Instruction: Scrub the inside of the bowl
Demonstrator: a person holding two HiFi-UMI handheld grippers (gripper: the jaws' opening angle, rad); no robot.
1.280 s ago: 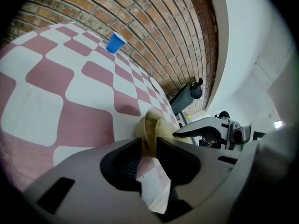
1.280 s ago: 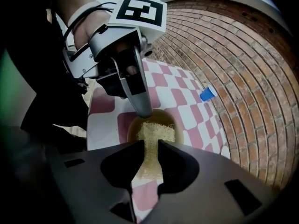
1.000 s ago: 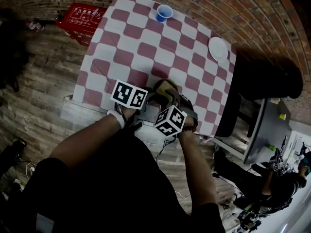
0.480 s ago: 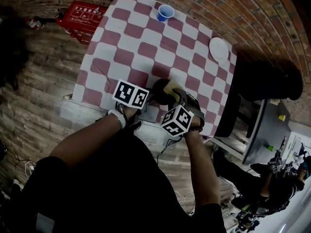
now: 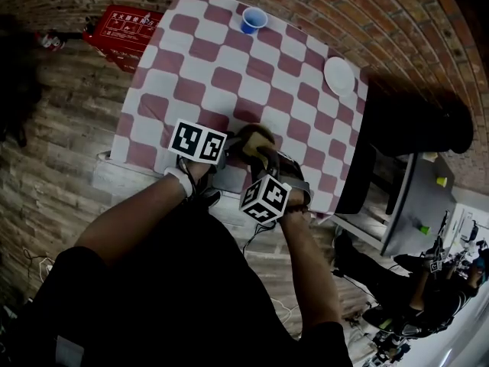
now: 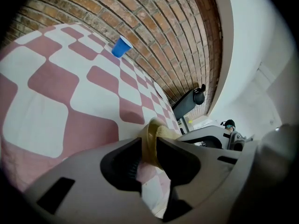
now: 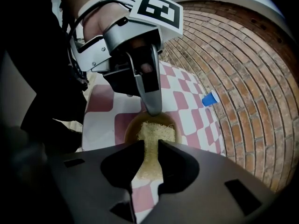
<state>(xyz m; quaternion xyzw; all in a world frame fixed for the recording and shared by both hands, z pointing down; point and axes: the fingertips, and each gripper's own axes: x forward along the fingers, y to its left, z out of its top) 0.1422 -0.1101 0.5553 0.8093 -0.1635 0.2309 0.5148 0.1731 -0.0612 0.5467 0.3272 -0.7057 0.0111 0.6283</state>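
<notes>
Scrubbing looks under way: the left gripper [image 6: 148, 152] is clamped on the rim of the bowl [image 7: 133, 125], which sits at the near edge of the counter [image 5: 191, 60]. The right gripper [image 7: 149, 155] is closed on a sponge [image 7: 153, 132] pressed into the bowl's inside. The next move, I judge, calls for sweeping the sponge round the inner wall with the rim held steady, so the bowl does not slide off the near edge. The only writing is white print on a red box [image 5: 122, 23] on the floor at far left, too small to read.
</notes>
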